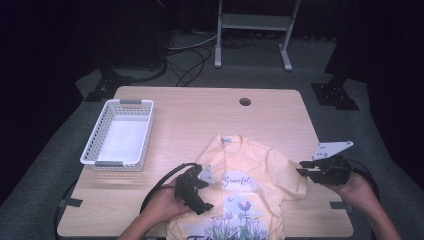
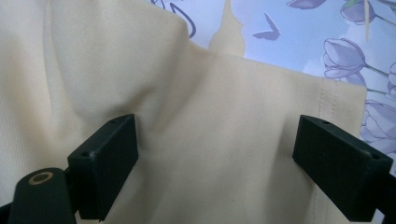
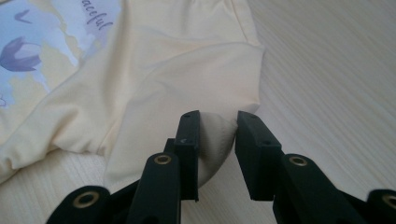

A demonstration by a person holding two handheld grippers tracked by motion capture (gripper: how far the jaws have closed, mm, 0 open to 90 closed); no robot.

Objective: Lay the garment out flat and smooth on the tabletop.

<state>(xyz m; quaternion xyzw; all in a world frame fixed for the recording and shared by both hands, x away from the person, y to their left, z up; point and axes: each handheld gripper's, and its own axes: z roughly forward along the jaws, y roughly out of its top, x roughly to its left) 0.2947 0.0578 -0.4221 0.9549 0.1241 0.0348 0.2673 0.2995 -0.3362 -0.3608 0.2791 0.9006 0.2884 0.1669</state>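
Jaws of the left gripper [image 2: 215, 154] are standing wide, released, pressing down over the yellow T-shirt [image 1: 250, 195] body. Right gripper [image 3: 217, 140] jaws are standing slightly parted around a fold of sleeve [image 3: 219, 135], not clamping it. T-shirt is lying right of the white basket [image 1: 95, 135], well apart.

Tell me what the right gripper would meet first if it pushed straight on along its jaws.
The right gripper would meet the yellow T-shirt first: a fold of its sleeve already sits between the slightly parted jaws. Whether the pads still touch it is unclear.
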